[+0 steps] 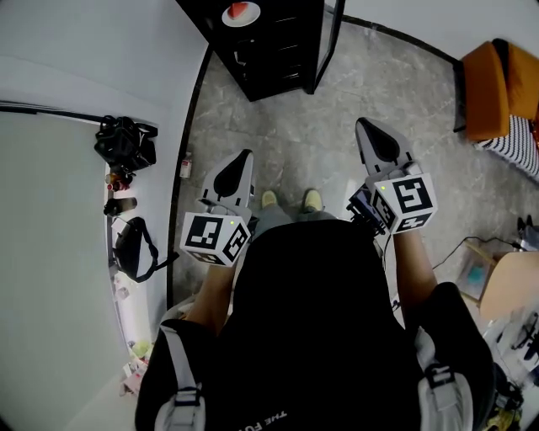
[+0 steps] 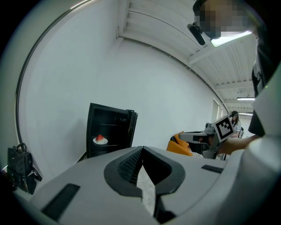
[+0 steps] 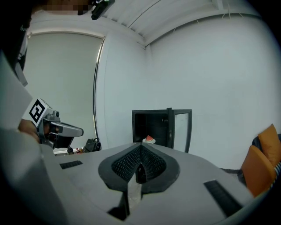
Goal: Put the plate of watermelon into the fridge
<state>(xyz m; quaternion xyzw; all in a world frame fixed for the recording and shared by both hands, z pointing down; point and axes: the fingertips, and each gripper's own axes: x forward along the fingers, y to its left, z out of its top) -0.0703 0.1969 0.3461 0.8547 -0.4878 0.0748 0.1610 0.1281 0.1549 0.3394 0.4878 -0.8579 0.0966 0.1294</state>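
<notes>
The plate of watermelon sits on a shelf inside the black fridge, whose glass door stands open. It also shows as a red slice on a white plate in the left gripper view and as the same plate in the right gripper view. Both grippers are held out in front of me, well short of the fridge. My left gripper has its jaws together with nothing between them, tips meeting. My right gripper is likewise shut and empty.
Black bags and small items lie along the ledge by the left wall. An orange chair with striped fabric stands at the right, near a wooden table. Marbled floor lies between my feet and the fridge.
</notes>
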